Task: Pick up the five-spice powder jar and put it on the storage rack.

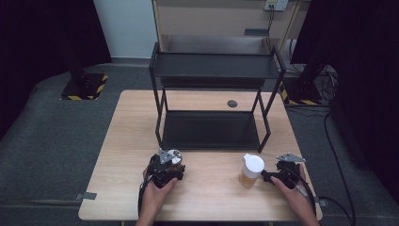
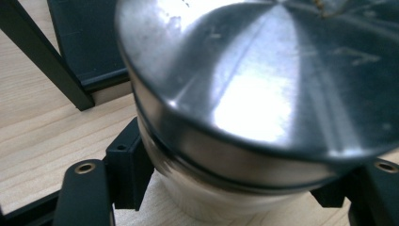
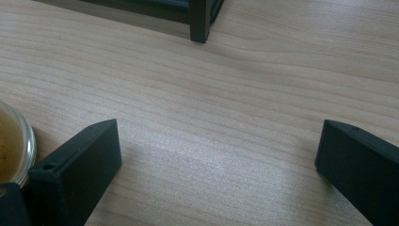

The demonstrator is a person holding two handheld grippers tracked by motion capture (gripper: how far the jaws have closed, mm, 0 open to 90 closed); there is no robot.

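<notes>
Your left gripper jaws pinch the metal-lidded jar below its lid, near-left on the desk. Your right gripper jaws stand spread, just right of the white-lidded jar.

Jar under your left claw: in the high view your claw covers its body.
Steel lid: cut off by the top and right edges.
Glass jar: you see just a sliver at the left edge.
White-lidded jar: contents too small to tell.
</notes>
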